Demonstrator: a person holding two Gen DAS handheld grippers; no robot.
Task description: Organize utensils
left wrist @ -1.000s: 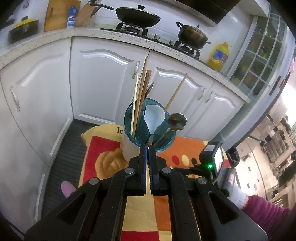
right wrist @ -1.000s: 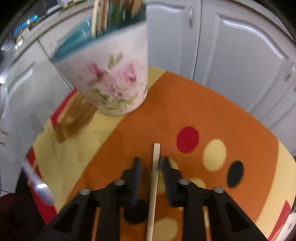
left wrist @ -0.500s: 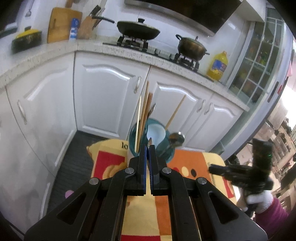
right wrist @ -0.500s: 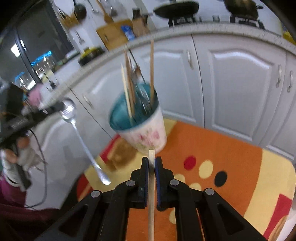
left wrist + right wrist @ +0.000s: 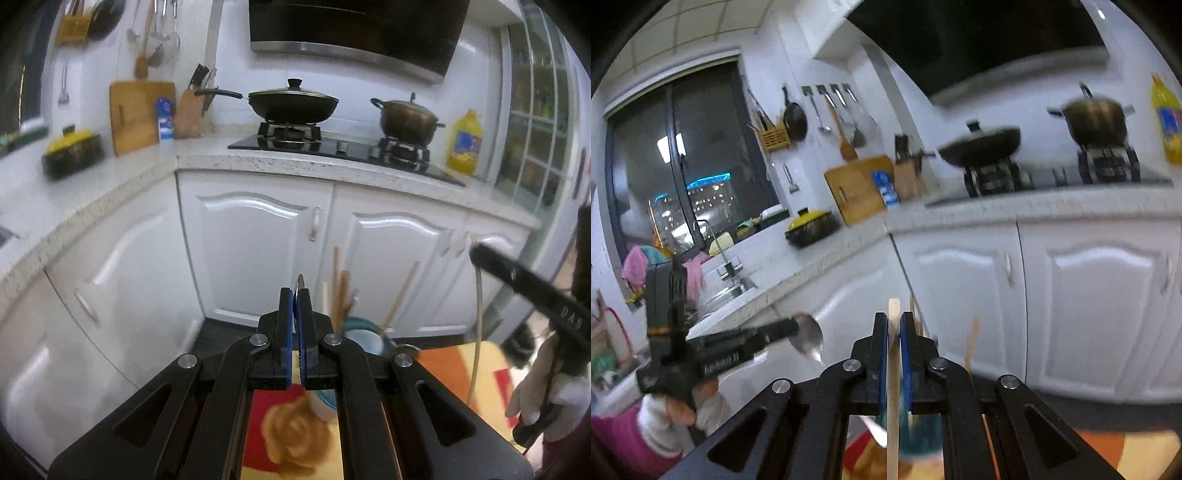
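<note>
Two utensils are in hand, neither yet stowed. Left gripper (image 5: 298, 295), jaws closed on a spoon (image 5: 809, 338): only a thin metal edge shows between the pads in its own view, while the right view shows the bowl projecting past the fingers. Right gripper (image 5: 894, 321), jaws closed on a pale chopstick (image 5: 893, 387) that runs up between the pads and ends just above them; the left view shows the same chopstick hanging below that gripper, held high at the right edge.

Holder (image 5: 364, 338), teal-rimmed, stands on the patterned cloth (image 5: 295, 435) below and between the grippers, already carrying several chopsticks and a white spoon. Judged from this, most of the sorting is done; the spoon and chopstick remain to be lowered into it.

Hidden or unclear: the holder's body sits behind the left fingers and is smeared by blur in the right view; its inner compartments cannot be told apart. Whether other utensils still lie on the cloth cannot be seen. A gloved hand (image 5: 546, 391) shows at the frame edge.
</note>
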